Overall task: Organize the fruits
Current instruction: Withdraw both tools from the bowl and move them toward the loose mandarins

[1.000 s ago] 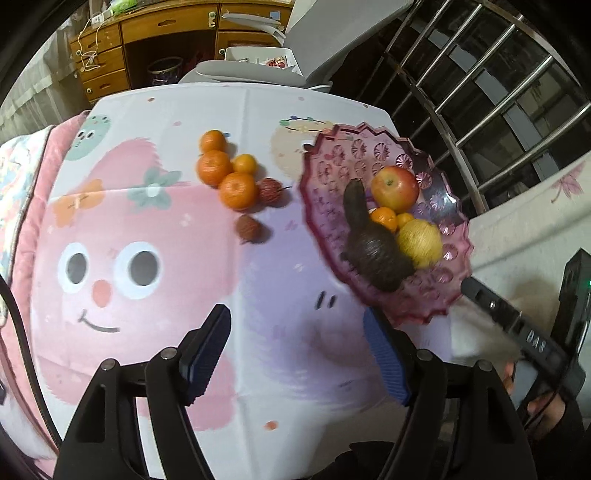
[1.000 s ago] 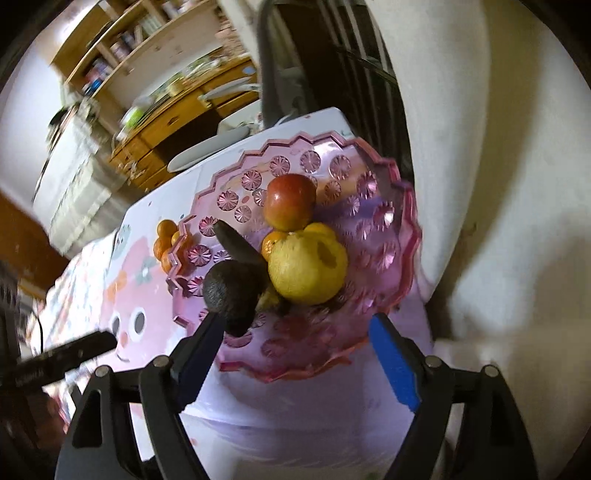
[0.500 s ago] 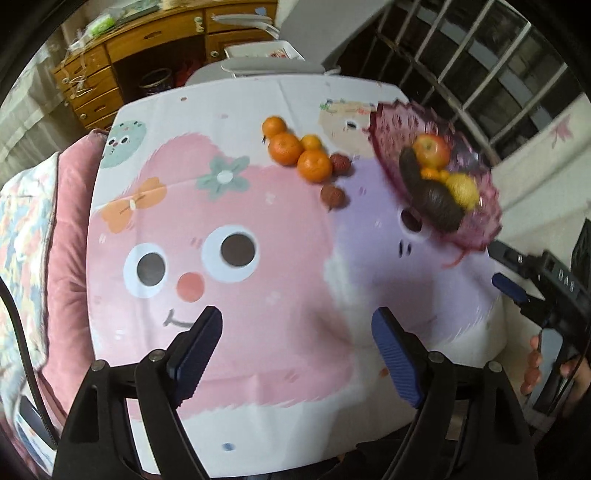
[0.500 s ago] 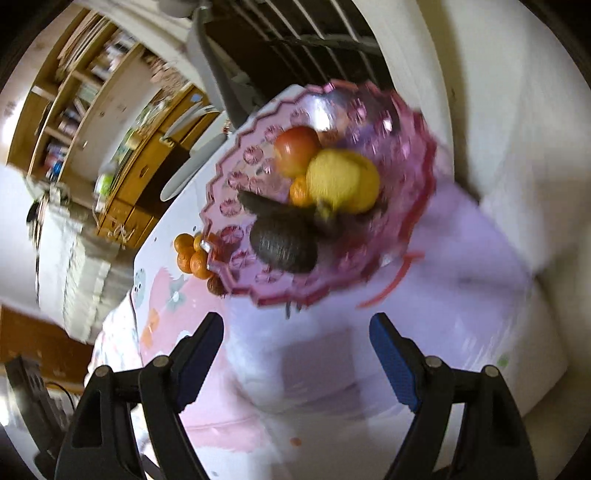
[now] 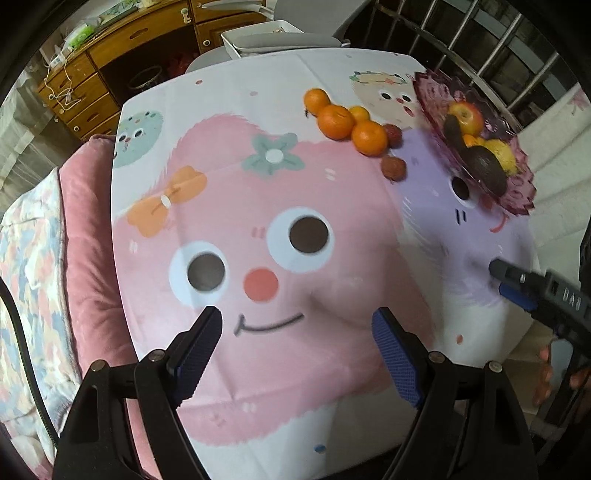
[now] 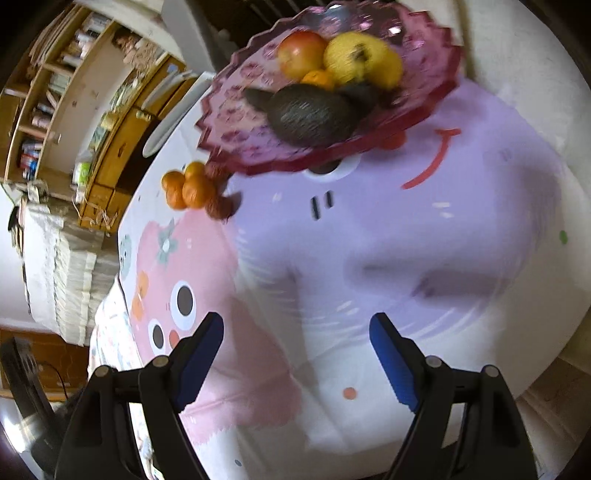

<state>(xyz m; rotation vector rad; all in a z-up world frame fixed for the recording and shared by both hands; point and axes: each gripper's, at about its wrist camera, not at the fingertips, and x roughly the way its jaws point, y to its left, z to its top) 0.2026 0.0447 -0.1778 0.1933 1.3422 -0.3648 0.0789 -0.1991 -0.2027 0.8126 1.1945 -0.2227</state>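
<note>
A pink glass fruit bowl [image 5: 517,192] [image 6: 236,122] stands at the table's far right. It holds a red apple [image 5: 466,115] [image 6: 301,55], a yellow fruit [image 5: 502,157] [image 6: 354,61], a small orange [image 6: 317,79] and a dark avocado [image 5: 485,168] [image 6: 314,112]. Several oranges [image 5: 336,120] [image 6: 194,190] and two dark red lychees [image 5: 393,168] [image 6: 219,206] lie on the cloth left of the bowl. My left gripper [image 5: 295,343] is open and empty above the near table edge. My right gripper [image 6: 295,347] is open and empty, well short of the bowl; it also shows in the left wrist view [image 5: 517,284].
The table carries a cartoon-face cloth [image 5: 258,221]. A pink cushion and a quilt [image 5: 85,258] lie at the left. A wooden desk [image 5: 110,55] and a chair [image 5: 266,33] stand behind. Metal window bars [image 5: 498,48] and a white wall are at the right.
Both grippers have pulled back from the bowl toward the near table edge. The fruit has not moved. Both stay open and empty.
</note>
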